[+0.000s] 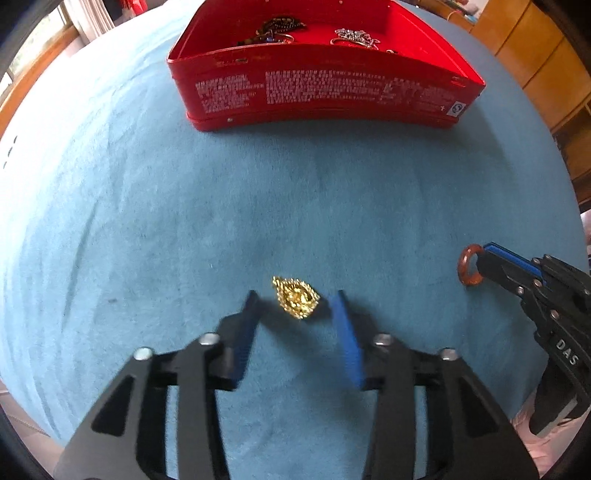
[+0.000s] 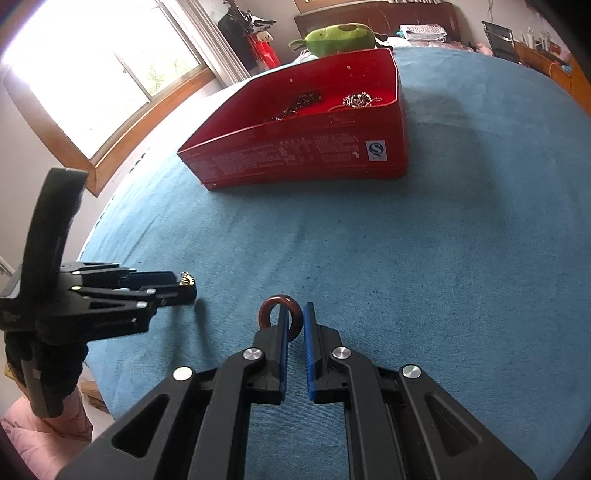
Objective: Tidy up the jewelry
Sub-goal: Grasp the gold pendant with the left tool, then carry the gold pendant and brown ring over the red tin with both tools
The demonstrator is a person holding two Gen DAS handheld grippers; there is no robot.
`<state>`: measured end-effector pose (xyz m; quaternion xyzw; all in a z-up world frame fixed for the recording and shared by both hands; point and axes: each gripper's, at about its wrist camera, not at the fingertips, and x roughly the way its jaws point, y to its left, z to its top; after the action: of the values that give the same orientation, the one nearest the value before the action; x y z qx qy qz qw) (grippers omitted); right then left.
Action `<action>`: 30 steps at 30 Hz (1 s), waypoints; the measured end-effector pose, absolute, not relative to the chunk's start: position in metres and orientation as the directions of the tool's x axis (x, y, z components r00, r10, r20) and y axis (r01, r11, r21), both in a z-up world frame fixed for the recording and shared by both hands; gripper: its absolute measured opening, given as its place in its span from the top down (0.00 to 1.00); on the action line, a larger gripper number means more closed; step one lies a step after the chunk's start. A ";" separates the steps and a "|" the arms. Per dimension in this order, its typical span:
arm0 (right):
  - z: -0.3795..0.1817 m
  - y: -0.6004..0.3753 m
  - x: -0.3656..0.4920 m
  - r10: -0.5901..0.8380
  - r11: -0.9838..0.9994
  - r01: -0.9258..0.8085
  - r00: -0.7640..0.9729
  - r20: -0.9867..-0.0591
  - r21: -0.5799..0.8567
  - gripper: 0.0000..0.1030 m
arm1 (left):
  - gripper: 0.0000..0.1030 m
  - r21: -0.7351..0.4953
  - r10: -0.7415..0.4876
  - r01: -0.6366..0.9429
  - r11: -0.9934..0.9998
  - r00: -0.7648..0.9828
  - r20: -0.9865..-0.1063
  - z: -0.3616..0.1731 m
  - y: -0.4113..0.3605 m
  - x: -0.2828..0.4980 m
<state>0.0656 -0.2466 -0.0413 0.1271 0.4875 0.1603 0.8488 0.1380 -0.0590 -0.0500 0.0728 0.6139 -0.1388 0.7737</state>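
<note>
A gold teardrop pendant [image 1: 296,298] lies on the blue cloth [image 1: 332,206]. My left gripper [image 1: 296,295] points down over it, open, one blue pad on each side and neither touching it. From the right wrist view only a bit of the pendant [image 2: 187,279] shows at the left gripper [image 2: 184,290]. My right gripper [image 2: 295,314] is shut on a reddish-brown ring [image 2: 266,309], held upright just above the cloth; it appears at the right edge of the left wrist view as ring [image 1: 466,266] and gripper [image 1: 482,258]. The open red box [image 1: 325,92] holds dark beads [image 1: 280,26] and silver pieces [image 1: 354,37].
The red box [image 2: 295,155] stands at the far side of the cloth. Beyond it lie a green plush toy [image 2: 340,37] and a window [image 2: 92,74]. Wooden furniture [image 1: 535,55] is off to the right. A pink sleeve [image 2: 40,435] shows below the left gripper.
</note>
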 end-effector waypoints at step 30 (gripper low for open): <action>-0.039 -0.239 0.073 0.381 0.922 -0.121 0.463 -0.800 0.369 0.93 | 0.79 -0.102 -0.211 0.300 0.948 0.357 -0.910 -0.020 -0.023 0.115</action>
<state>0.0729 -0.2390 -0.0387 0.1311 0.4966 0.1484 0.8451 0.1147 -0.0225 -0.0202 0.0411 0.5455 -0.1553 0.8226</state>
